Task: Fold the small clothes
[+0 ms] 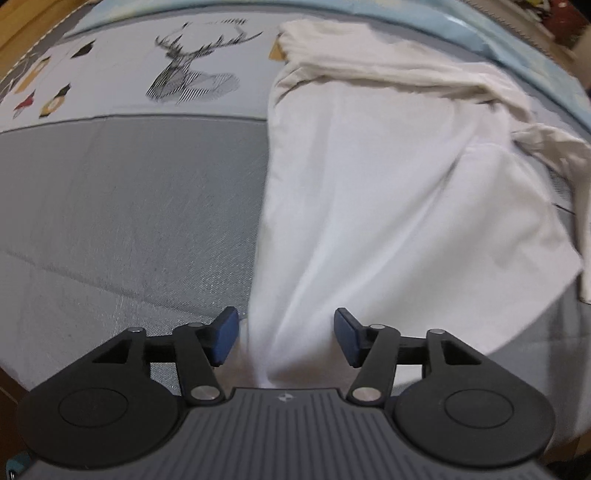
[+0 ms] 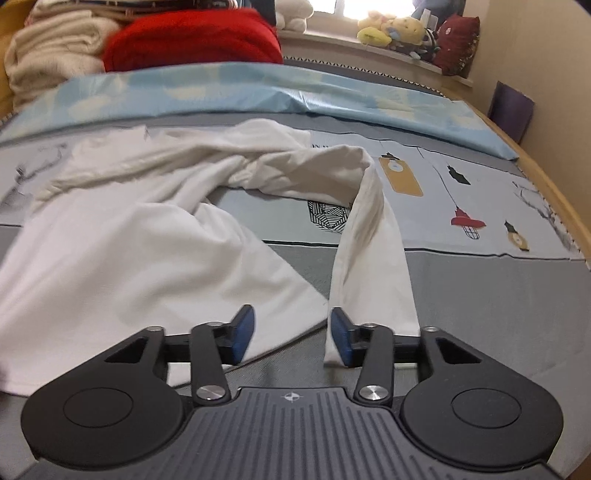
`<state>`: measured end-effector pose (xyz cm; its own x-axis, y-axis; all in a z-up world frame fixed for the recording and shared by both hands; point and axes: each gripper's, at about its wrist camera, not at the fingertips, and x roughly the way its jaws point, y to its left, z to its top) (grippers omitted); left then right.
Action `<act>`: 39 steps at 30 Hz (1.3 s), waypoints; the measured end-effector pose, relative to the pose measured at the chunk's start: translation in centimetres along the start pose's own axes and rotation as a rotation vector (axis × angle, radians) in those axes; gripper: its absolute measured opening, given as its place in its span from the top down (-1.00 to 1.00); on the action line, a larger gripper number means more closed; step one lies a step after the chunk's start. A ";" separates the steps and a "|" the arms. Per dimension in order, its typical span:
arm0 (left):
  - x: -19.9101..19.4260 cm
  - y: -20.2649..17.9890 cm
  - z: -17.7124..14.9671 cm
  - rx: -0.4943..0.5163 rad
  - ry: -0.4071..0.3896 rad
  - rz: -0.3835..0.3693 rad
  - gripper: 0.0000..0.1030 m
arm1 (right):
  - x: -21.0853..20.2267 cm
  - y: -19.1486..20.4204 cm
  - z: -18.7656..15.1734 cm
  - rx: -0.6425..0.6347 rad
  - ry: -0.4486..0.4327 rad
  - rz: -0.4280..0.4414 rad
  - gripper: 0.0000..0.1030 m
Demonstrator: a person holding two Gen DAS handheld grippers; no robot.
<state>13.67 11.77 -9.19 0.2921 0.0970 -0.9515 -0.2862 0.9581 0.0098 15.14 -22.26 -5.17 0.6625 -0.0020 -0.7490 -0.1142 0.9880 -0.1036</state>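
A white long-sleeved garment [image 1: 369,184] lies crumpled on the bed, its body spread flat and its top bunched. In the left wrist view a gathered fold of it runs down between the blue pads [image 1: 226,338] of my left gripper [image 1: 286,341], which stands open; neither pad presses the cloth. In the right wrist view the same garment [image 2: 129,240] fills the left half. One sleeve [image 2: 369,258] loops up and comes down as a strip beside the right-hand pad [image 2: 341,339] of my right gripper [image 2: 291,338]. That gripper is open, with only a cloth corner showing between its pads.
The bed cover [image 1: 129,221] is grey near me, with a printed band showing a deer [image 1: 192,70] and lamps [image 2: 467,221]. A light blue quilt [image 2: 258,92], a red blanket [image 2: 192,40] and a cream blanket [image 2: 55,48] lie behind. Plush toys [image 2: 395,29] line the sill. The bed's wooden edge [image 2: 569,206] curves along the right.
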 end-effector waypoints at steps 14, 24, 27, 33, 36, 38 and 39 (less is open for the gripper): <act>3.7 0.4 2.6 0.063 0.092 -0.045 -0.16 | 11.0 0.0 1.9 -0.015 0.134 -0.035 -0.44; 2.4 0.6 2.4 0.093 0.042 -0.100 0.86 | 9.4 -2.2 2.0 0.052 0.167 0.084 0.85; 1.8 1.0 2.1 0.097 0.024 -0.098 0.89 | 7.2 -3.9 1.1 0.039 0.192 0.095 0.91; 0.6 1.1 0.5 0.204 0.014 -0.079 0.90 | 2.6 -8.2 -3.2 -0.023 0.325 0.177 0.95; 1.1 2.1 -0.3 0.253 0.070 -0.057 0.90 | 1.4 -9.2 -6.6 -0.128 0.459 0.194 0.94; 1.2 2.8 -0.6 0.248 0.100 -0.063 0.83 | 0.2 -10.0 -8.0 -0.165 0.474 0.197 0.94; 0.9 3.4 -0.8 0.226 0.099 -0.071 0.80 | -0.5 -10.4 -8.1 -0.160 0.448 0.205 0.94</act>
<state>12.20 14.84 -10.28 0.2104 0.0114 -0.9775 -0.0542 0.9985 -0.0001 10.03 -33.77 -9.01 0.2370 0.0886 -0.9675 -0.3431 0.9393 0.0020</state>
